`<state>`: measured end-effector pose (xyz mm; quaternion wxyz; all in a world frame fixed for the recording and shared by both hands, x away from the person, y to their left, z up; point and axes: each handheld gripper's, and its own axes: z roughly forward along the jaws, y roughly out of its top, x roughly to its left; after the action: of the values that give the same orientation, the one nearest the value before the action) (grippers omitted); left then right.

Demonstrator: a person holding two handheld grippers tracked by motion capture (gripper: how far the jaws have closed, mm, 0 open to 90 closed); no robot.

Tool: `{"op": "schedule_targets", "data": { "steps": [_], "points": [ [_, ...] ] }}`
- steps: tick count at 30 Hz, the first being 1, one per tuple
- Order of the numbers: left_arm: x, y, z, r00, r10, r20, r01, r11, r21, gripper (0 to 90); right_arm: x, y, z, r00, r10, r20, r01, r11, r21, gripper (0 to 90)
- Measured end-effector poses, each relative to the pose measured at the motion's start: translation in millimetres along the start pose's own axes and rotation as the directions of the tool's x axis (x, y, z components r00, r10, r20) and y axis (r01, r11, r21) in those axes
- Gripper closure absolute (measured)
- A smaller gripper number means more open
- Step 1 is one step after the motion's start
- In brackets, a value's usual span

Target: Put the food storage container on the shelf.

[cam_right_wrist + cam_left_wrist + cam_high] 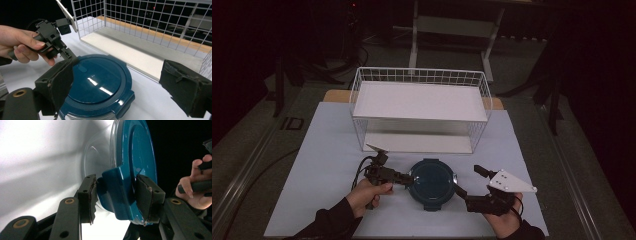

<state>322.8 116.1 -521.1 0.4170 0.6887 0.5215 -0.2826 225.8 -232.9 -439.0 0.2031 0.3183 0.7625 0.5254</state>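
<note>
A round clear container with a dark teal lid (430, 181) sits on the white table near the front, seen close up as the lid (97, 82) in the right gripper view. My left gripper (409, 178) reaches it from the left. In the left gripper view, my left gripper (116, 195) is shut on the lid's latch tab (115, 190), one pad (87, 197) on the clear underside and the other over the lid top. My right gripper (458, 189) stands open at the container's right edge. Its wide-apart pads (60, 85) flank the lid, touching nothing.
A white wire basket shelf (419, 107) with two flat white boards stands just behind the container, its open front facing me; its mesh (150, 25) is close ahead of the right gripper. The pale table sheet (322, 150) extends to both sides.
</note>
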Motion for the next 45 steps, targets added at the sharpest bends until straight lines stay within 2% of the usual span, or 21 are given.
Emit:
{"op": "schedule_targets", "data": {
  "steps": [6, 10, 11, 12, 13, 15, 16, 17, 18, 19, 22, 23, 24, 26, 27, 30, 33, 34, 40, 42, 45],
  "points": [
    [-2.9, -3.5, -1.2, 0.9998, 0.02, -0.004, -0.02, 0.9998, -0.003, 53.7, -5.4, -4.0, 7.1, 0.9972, 0.071, -0.021, -0.07, 0.996, 0.055, 15.2],
    [-4.8, -6.7, -1.9, 0.9988, 0.048, -0.008, -0.048, 0.9988, -0.009, 53.8, -13.4, -6.9, 11.9, 0.9874, 0.153, -0.041, -0.148, 0.985, 0.089, 16.6],
    [-5.9, -7.2, -1.8, 0.9984, 0.056, -0.01, -0.056, 0.9984, -0.011, 53.9, -24.9, -11.9, 18.6, 0.9616, 0.264, -0.076, -0.251, 0.957, 0.145, 19.3],
    [-6.7, -7.3, -2.2, 0.9976, 0.067, -0.015, -0.067, 0.9977, -0.008, 53.9, -24.9, -11.9, 18.6, 0.9616, 0.264, -0.076, -0.251, 0.957, 0.145, 19.3],
    [-8.6, -7.9, -2.2, 0.9968, 0.077, -0.019, -0.077, 0.997, -0.009, 54.0, -33.2, -16.3, 23.7, 0.9346, 0.341, -0.1, -0.318, 0.928, 0.192, 21.7],
    [-9.9, -8.2, -2.3, 0.9958, 0.089, -0.022, -0.089, 0.996, -0.008, 54.1, -33.2, -16.3, 23.7, 0.9346, 0.341, -0.1, -0.318, 0.928, 0.192, 21.7],
    [-12.6, -9.6, -2.6, 0.9936, 0.11, -0.025, -0.111, 0.9938, -0.011, 54.1, -35.7, -18.1, 25.3, 0.9256, 0.364, -0.104, -0.338, 0.919, 0.204, 22.3],
    [-14.1, -10.2, -2.8, 0.992, 0.123, -0.029, -0.123, 0.9923, -0.011, 54.7, -46.0, -25.9, 32.3, 0.8806, 0.458, -0.121, -0.416, 0.869, 0.268, 27.0],
    [-15.9, -11.0, -3.3, 0.9899, 0.139, -0.028, -0.139, 0.9903, -0.01, 55.0, -48.5, -28.3, 34.0, 0.8652, 0.486, -0.124, -0.439, 0.853, 0.281, 28.4],
    [-15.9, -11.0, -3.3, 0.9899, 0.139, -0.028, -0.139, 0.9903, -0.01, 55.2, -48.5, -28.3, 34.0, 0.8652, 0.486, -0.124, -0.439, 0.853, 0.281, 28.4],
    [-18.8, -12.3, -3.6, 0.9855, 0.167, -0.031, -0.167, 0.9859, -0.011, 55.4, -54.9, -36.0, 39.2, 0.8216, 0.554, -0.136, -0.489, 0.807, 0.331, 34.4],
    [-19.8, -13.2, -4.0, 0.9812, 0.19, -0.031, -0.191, 0.9816, -0.009, 55.5, -57.7, -40.8, 42.5, 0.7987, 0.585, -0.143, -0.507, 0.781, 0.364, 38.2],
    [-19.8, -13.2, -4.0, 0.9812, 0.19, -0.031, -0.191, 0.9816, -0.009, 55.6, -57.7, -40.8, 42.5, 0.7987, 0.585, -0.143, -0.507, 0.781, 0.364, 38.2],
    [-20.6, -14.1, -4.2, 0.978, 0.206, -0.031, -0.207, 0.9784, -0.01, 55.7, -60.1, -45.1, 44.6, 0.7779, 0.61, -0.152, -0.522, 0.762, 0.384, 42.3],
    [-20.6, -14.1, -4.2, 0.978, 0.206, -0.031, -0.207, 0.9784, -0.01, 55.9, -60.1, -45.1, 44.6, 0.7779, 0.61, -0.152, -0.522, 0.762, 0.384, 42.3],
    [-21.9, -15.5, -4.9, 0.975, 0.22, -0.03, -0.22, 0.9754, -0.01, 56.3, -61.8, -48.9, 46.6, 0.7475, 0.644, -0.162, -0.538, 0.73, 0.421, 48.2],
    [-22.3, -16.0, -4.9, 0.973, 0.229, -0.03, -0.229, 0.9733, -0.011, 56.3, -61.6, -49.5, 47.1, 0.74, 0.651, -0.168, -0.541, 0.724, 0.428, 50.2],
    [-22.7, -16.6, -5.1, 0.9722, 0.232, -0.03, -0.233, 0.9724, -0.013, 56.4, -61.4, -50.4, 48.0, 0.7224, 0.665, -0.189, -0.542, 0.715, 0.441, 52.0],
    [-23.0, -18.2, -5.5, 0.9718, 0.234, -0.031, -0.234, 0.9721, -0.013, 56.4, -61.6, -51.7, 48.6, 0.7074, 0.677, -0.204, -0.545, 0.706, 0.452, 52.9],
    [-22.2, -19.5, -5.6, 0.9728, 0.229, -0.035, -0.23, 0.9732, -0.014, 56.2, -61.9, -53.8, 49.2, 0.6903, 0.692, -0.212, -0.559, 0.696, 0.451, 53.5],
    [-21.7, -21.4, -5.7, 0.9739, 0.224, -0.034, -0.225, 0.9741, -0.023, 56.1, -60.3, -53.0, 49.2, 0.6904, 0.688, -0.224, -0.55, 0.701, 0.454, 54.0]
  ]
}}
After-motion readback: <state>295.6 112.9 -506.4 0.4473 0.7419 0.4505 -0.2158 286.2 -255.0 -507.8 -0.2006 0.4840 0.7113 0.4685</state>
